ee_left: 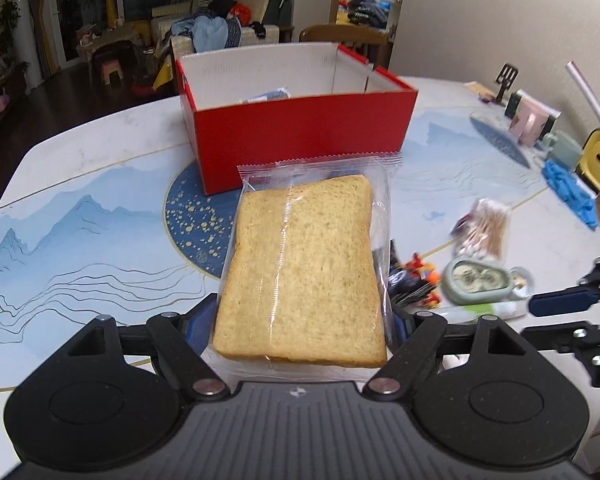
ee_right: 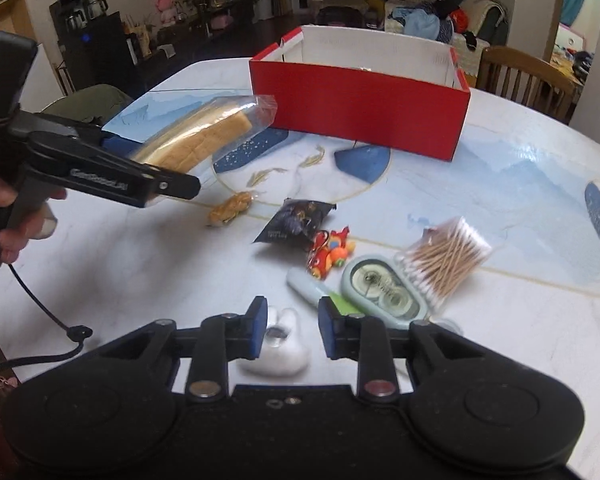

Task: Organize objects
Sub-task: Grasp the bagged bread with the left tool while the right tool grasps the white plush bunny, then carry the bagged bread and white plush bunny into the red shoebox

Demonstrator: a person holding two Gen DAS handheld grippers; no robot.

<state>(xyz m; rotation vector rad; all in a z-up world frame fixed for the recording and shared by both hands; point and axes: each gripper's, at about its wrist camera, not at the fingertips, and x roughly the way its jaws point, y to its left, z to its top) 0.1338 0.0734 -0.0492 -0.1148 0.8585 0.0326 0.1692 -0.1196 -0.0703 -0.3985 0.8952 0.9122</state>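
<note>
The left gripper (ee_left: 300, 328) is clamped on the bread (ee_left: 300, 272) in its clear bag, up over the white table (ee_left: 80, 184) with blue hills painted on it. The right gripper (ee_right: 292, 332) has a small gap between its pads, with nothing pinched (a white thing lies below). The red box (ee_left: 300, 136) stands behind, and a messy room with chairs lies past the table.

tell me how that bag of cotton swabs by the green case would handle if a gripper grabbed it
The bag of cotton swabs looks thin and clear, so probably slippery and floppy. The sticks lie loose inside, so they would likely shift or sag. It seems light enough to slide across the table if pushed.
</note>
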